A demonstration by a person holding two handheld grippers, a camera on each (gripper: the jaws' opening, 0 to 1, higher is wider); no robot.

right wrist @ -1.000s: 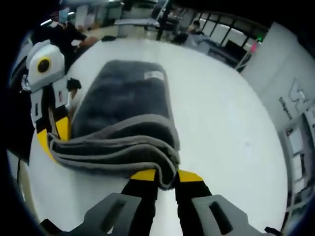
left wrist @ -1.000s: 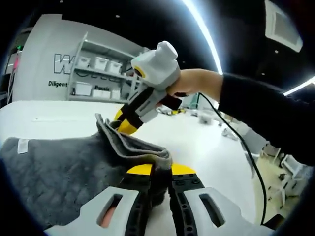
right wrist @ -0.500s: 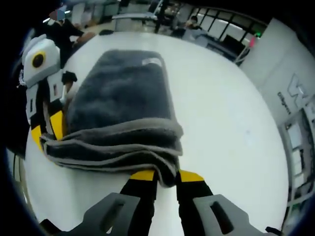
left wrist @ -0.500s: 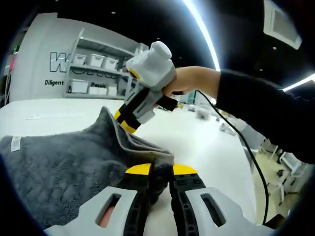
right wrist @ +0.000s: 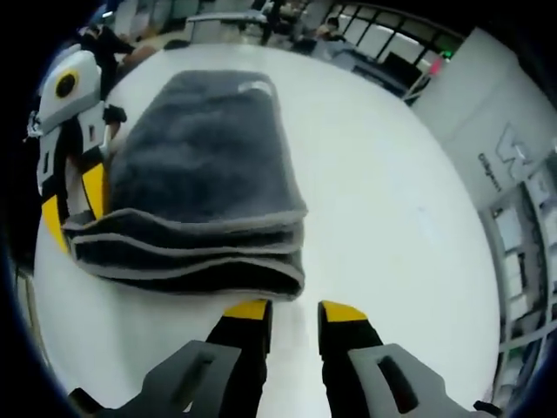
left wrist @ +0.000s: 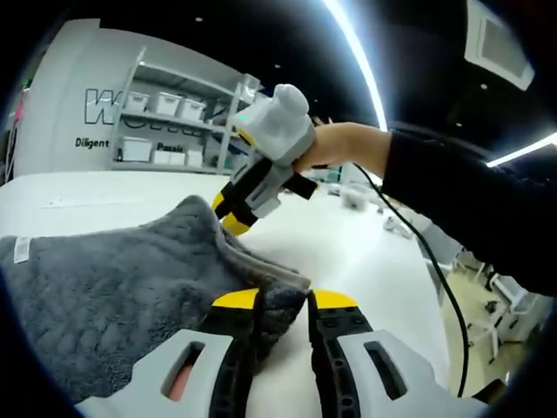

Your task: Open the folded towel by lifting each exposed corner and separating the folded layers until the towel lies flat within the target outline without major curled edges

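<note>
The grey towel (right wrist: 200,165) lies folded in several layers on the white table (right wrist: 392,218), its white label (right wrist: 255,85) at the far end. My right gripper (right wrist: 294,311) is open just short of the near folded edge, bare table between its yellow tips. In the left gripper view the towel (left wrist: 113,287) spreads to the left, and my left gripper (left wrist: 283,300) has its jaws parted with a thick towel corner still between them. The right gripper (left wrist: 228,218), held by a hand, hovers at the towel's far corner. The left gripper (right wrist: 74,209) straddles the left corner.
A dark sleeve (left wrist: 452,192) and a black cable (left wrist: 435,279) cross the right side. Shelves with white bins (left wrist: 165,131) stand against the far wall. People and desks (right wrist: 104,39) lie beyond the table's far edge. Bare table (left wrist: 365,261) stretches right of the towel.
The right gripper let go of the towel's edge and drew back slightly. The lifted layers dropped into a flat stack. The left jaws widened around their corner.
</note>
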